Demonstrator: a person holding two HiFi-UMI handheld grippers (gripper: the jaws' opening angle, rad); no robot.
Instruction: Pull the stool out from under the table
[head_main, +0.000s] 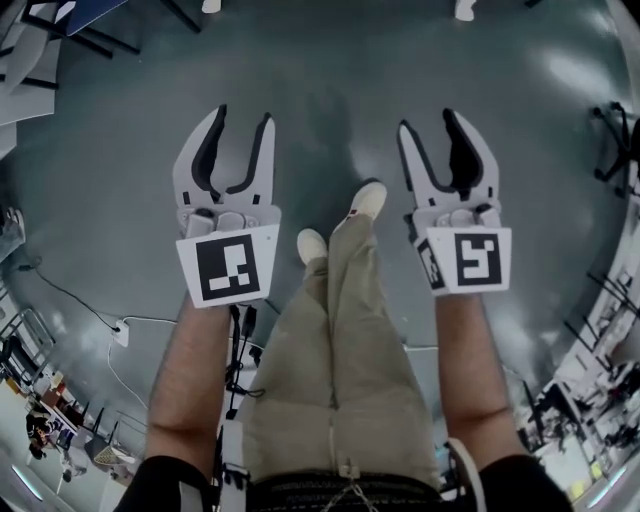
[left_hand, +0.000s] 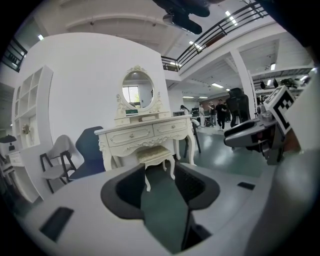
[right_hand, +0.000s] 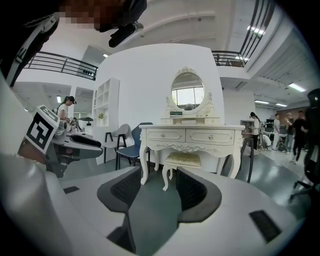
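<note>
Grey-green floor, stool's long side along table front

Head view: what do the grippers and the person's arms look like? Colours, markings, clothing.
The left gripper and right gripper are white two-jaw claws with black inner pads. Each carries a marker cube with a black square pattern on white. The forearms are bare below black short sleeves. The person wears beige trousers and white shoes.

The left claw and right claw are white plastic with black inner pads. Each has a white cube with a black square marker. The person wears khaki trousers, pale shoes and dark sleeves.
</note>
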